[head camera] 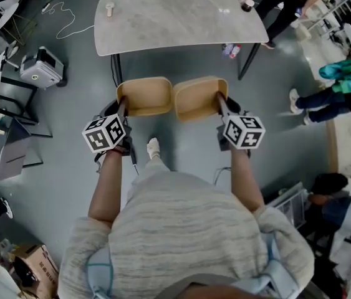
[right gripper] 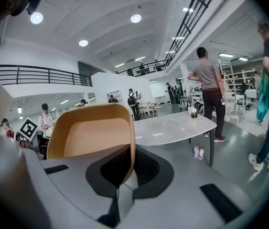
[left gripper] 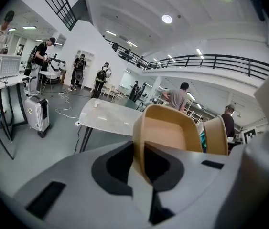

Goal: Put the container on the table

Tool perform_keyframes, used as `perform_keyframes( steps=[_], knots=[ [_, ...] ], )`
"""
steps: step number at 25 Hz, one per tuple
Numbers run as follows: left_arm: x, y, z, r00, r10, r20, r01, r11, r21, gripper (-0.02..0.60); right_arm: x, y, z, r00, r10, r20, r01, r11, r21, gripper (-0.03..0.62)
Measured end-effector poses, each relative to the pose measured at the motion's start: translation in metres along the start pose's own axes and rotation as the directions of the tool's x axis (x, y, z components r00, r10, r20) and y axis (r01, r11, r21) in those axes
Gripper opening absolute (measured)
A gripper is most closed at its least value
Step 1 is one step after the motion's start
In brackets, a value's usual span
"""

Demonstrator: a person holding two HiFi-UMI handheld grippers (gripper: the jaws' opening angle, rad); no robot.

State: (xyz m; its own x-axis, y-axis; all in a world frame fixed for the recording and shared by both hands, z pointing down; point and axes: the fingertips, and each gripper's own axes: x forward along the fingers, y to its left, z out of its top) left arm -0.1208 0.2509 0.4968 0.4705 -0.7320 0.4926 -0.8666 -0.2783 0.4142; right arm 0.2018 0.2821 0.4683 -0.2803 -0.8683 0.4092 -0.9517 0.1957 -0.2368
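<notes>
Two tan paper containers hang side by side over the floor, short of the marble table [head camera: 181, 17]. My left gripper [head camera: 123, 106] is shut on the left rim of the left container [head camera: 145, 96]. My right gripper [head camera: 220, 101] is shut on the right rim of the right container [head camera: 197, 97]. In the left gripper view the left container [left gripper: 170, 132] stands on edge between the jaws of the left gripper [left gripper: 141, 163], with the table [left gripper: 108, 117] beyond. In the right gripper view the right container [right gripper: 96, 135] is pinched by the right gripper [right gripper: 127, 168], the table [right gripper: 172, 125] behind it.
On the table stand a white cup [head camera: 109, 9] at the left and a dark drink cup [head camera: 246, 4] at the far right. Two bottles [head camera: 230, 50] sit on the floor by a table leg. A grey device [head camera: 41, 67] stands left; people [head camera: 340, 86] stand right.
</notes>
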Motion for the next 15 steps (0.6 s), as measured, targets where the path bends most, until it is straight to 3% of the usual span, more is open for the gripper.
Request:
perform_keyframes(
  steps=[15],
  knots=[
    [0.105,0.048,0.102,0.999,-0.035,-0.007,0.035,0.999,0.032,0.04,0.139,0.01,0.069,1.0,-0.008,-0.012,0.008,1.0,-0.016,0.005]
  ],
)
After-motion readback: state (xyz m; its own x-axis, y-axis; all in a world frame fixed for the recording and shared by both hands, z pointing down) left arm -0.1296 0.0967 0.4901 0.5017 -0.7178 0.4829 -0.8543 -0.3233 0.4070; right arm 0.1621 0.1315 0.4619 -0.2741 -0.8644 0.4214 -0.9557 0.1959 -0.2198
